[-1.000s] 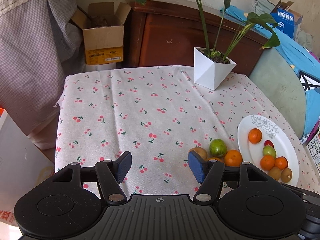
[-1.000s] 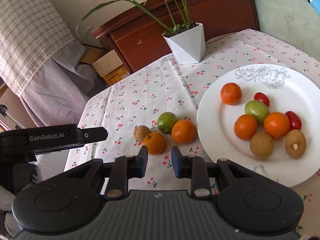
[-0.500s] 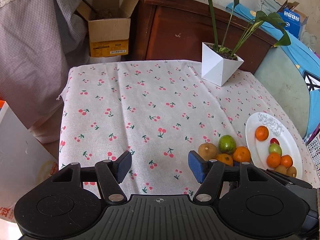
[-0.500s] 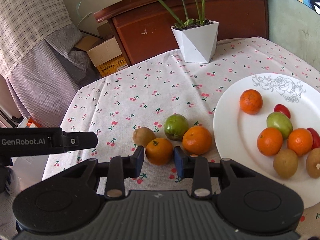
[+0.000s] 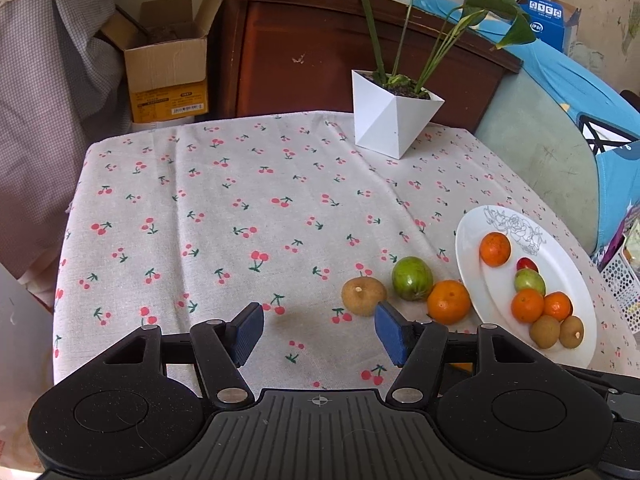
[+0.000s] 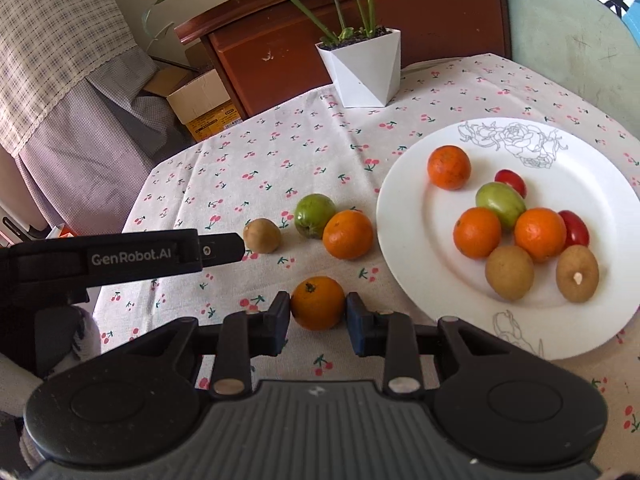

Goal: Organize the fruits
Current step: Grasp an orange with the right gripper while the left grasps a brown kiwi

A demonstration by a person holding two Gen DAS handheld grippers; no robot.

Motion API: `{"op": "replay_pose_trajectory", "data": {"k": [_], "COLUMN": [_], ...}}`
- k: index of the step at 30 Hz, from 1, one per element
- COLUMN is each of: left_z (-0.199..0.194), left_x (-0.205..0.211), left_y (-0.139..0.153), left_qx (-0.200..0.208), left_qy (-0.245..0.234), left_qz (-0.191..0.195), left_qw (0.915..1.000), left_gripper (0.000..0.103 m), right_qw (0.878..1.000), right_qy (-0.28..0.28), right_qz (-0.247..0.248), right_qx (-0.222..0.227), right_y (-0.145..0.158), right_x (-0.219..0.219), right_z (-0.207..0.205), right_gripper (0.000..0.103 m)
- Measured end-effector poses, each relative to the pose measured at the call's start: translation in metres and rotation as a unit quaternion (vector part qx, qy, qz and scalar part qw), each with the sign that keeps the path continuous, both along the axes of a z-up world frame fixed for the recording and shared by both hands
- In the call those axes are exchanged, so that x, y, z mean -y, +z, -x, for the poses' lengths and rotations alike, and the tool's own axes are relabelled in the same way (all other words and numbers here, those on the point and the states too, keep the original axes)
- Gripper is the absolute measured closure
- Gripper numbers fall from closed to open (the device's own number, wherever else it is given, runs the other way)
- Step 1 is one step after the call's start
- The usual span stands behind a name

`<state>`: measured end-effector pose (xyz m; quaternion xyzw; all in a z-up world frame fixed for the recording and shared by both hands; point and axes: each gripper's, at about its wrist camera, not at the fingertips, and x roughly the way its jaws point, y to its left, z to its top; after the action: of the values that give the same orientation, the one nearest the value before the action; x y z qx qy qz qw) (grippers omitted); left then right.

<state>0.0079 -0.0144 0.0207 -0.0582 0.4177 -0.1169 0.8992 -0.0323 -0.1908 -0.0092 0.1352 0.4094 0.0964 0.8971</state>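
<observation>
As eight fruits already sit on the white plate (image 6: 404, 240), the right gripper (image 6: 318, 318) clamps an orange (image 6: 317, 307) just above the cherry-print cloth (image 5: 240, 208), beside the plate. The left gripper (image 5: 318, 330) hangs half open, empty. Left on the cloth: one kiwi (image 6: 262, 236), one green fruit (image 6: 314, 215), one orange (image 6: 347, 234). The plate holds three oranges, two kiwis, two red fruits, one green.

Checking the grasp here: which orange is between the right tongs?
The stem-up orange, alone nearest the camera; the other loose orange sits beside the green fruit.
</observation>
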Motion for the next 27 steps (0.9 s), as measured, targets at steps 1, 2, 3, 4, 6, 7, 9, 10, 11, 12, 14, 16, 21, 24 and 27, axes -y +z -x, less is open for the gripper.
{"op": "replay_pose_trajectory", "data": {"k": [1,2,3,4,6,7,9,10,11,12,14,16,21,24,27], "left_z": [0.000,0.000,-0.001,-0.002,-0.003,-0.003,-0.004,-0.005,-0.006,-0.006,-0.007,-0.008,-0.006,-0.004,-0.003], "left_x": [0.003,0.006,0.009,0.013,0.016,0.018,0.022,0.023,0.024,0.024,0.025,0.025,0.026,0.026,0.025], "left_y": [0.000,-0.001,-0.002,-0.004,-0.006,-0.008,-0.010,-0.012,-0.013,-0.014,-0.015,-0.016,-0.017,-0.016,-0.013], "left_qx": [0.004,0.008,0.010,0.011,0.013,0.015,0.020,0.020,0.021,0.026,0.030,0.031,0.032,0.032,0.035], "left_qy": [-0.005,-0.009,-0.013,-0.018,-0.021,-0.023,-0.023,-0.023,-0.022,-0.021,-0.022,-0.020,-0.030,-0.034,-0.034], "left_qz": [0.002,0.002,0.003,0.003,0.006,0.007,0.004,0.002,0.002,0.002,0.002,0.005,0.001,0.003,0.004], "left_qw": [1.0000,0.9999,0.9999,0.9998,0.9997,0.9996,0.9995,0.9995,0.9995,0.9994,0.9993,0.9993,0.9990,0.9989,0.9988], "left_gripper": [0.042,0.042,0.042,0.042,0.045,0.045,0.047,0.048,0.051,0.054,0.059,0.060,0.077,0.077,0.077], "right_qw": [1.000,1.000,1.000,1.000,1.000,1.000,1.000,1.000,1.000,1.000,1.000,1.000,1.000,1.000,1.000], "right_qy": [-0.002,-0.004,-0.007,-0.009,-0.014,-0.016,-0.016,-0.017,-0.017,-0.018,-0.020,-0.021,-0.021,-0.020,-0.017], "right_qz": [-0.002,-0.005,-0.009,-0.012,-0.015,-0.016,-0.017,-0.018,-0.018,-0.020,-0.022,-0.023,-0.021,-0.019,-0.015], "right_qx": [-0.001,-0.002,-0.004,-0.005,-0.006,-0.006,-0.007,-0.007,-0.007,-0.007,-0.008,-0.008,-0.007,-0.006,-0.004], "right_y": [0.000,0.000,0.000,0.000,0.000,0.000,-0.001,-0.001,-0.001,-0.001,-0.001,-0.001,-0.001,-0.001,-0.001], "right_x": [0.002,0.004,0.005,0.007,0.008,0.009,0.009,0.009,0.010,0.010,0.010,0.010,0.009,0.009,0.008], "right_z": [0.000,0.001,0.000,0.000,0.000,0.000,0.000,0.000,0.000,0.000,0.000,0.000,-0.001,0.000,0.000], "right_gripper": [0.072,0.072,0.072,0.072,0.072,0.072,0.072,0.072,0.072,0.072,0.072,0.072,0.072,0.072,0.072]}}
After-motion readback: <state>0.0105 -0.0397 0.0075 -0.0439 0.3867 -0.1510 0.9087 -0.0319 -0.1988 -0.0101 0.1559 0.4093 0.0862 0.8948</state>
